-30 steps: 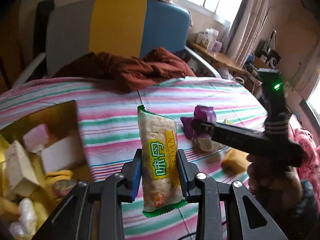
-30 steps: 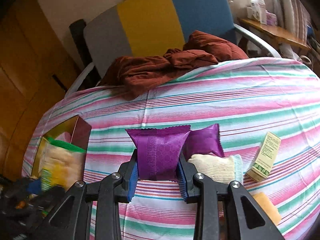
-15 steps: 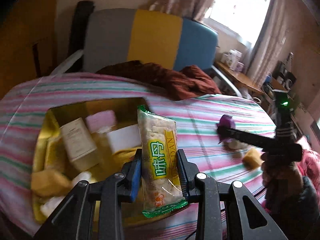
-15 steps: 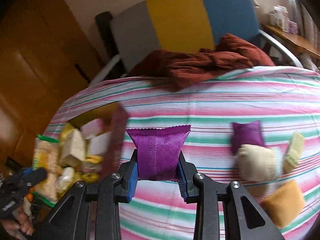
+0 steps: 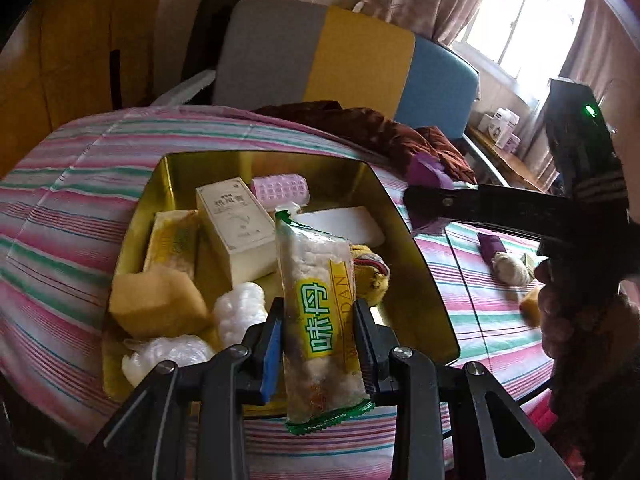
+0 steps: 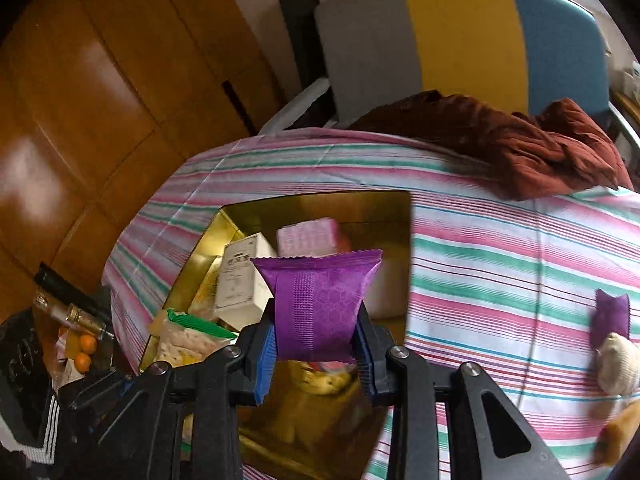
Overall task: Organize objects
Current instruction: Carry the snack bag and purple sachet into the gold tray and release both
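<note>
Two crinkly packets, purple foil packet [image 6: 318,306] and clear rice-cake wrapper [image 5: 318,322], above glossy gold tin [image 5: 416,264].

Carton [image 5: 236,232] in tin [image 5: 416,264]

I note a rice-cracker packet [image 5: 318,322], clear wrapper with green ends and a yellow-green label, standing upright over the near half of the gold tin [image 5: 416,248]. I note a purple foil sachet [image 6: 318,306] with crimped top edge, upright, over the same tin's near side. The tin is open on the striped cloth and holds a cream carton [image 5: 236,228], a pink packet [image 5: 280,190], a white flat box [image 5: 340,226], a yellow sponge [image 5: 158,306] and white wrapped lumps [image 5: 240,314]. Well apart on the cloth lie a second purple sachet [image 6: 611,315], a beige pouch [image 6: 618,364] touching it, and an orange sponge [image 6: 622,432].
</note>
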Demonstrator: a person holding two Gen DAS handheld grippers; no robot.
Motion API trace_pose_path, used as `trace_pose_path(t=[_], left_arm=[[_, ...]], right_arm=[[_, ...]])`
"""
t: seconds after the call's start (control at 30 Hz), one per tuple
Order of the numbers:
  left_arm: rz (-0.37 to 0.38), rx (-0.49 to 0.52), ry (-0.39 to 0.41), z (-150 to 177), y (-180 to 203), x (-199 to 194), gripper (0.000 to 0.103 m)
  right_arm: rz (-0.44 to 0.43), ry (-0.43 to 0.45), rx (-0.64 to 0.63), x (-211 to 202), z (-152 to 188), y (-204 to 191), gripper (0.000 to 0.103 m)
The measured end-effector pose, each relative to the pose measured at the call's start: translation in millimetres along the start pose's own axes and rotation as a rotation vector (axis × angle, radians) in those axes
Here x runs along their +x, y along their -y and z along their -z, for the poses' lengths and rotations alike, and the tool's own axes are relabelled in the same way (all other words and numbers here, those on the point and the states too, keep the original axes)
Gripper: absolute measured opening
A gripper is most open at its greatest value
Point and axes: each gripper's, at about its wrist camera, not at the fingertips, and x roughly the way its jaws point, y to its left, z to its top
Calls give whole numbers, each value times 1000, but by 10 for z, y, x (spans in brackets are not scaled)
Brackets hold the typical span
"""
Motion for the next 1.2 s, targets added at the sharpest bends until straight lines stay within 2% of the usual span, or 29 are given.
trace_pose_path(t=[0.17, 0.67, 0.73, 0.77, 0.9, 1.13, 1.2], left_arm=[[-25, 28, 34, 13, 8, -71, 33], [-72, 33, 57, 11, -52, -115, 34], [-80, 30, 66, -3, -58, -136, 38], [-83, 29, 71, -5, -60, -146, 44], [-85, 29, 77, 4, -66, -178, 44], [-95, 20, 86, 8, -102, -217, 46], [-96, 21, 88, 13, -103, -227, 51]], right_arm=[[5, -21, -19, 134, -73, -150, 33], [10, -77, -56, 404, -259, -381, 36], [13, -87, -49, 460, -285, -401, 40], [9, -90, -43, 479, -293, -406, 41], [-18, -73, -22, 473, -282, -427, 41], [-18, -49, 10, 324, -150, -355, 42], [-13, -42, 25, 268, -90, -311, 43]])
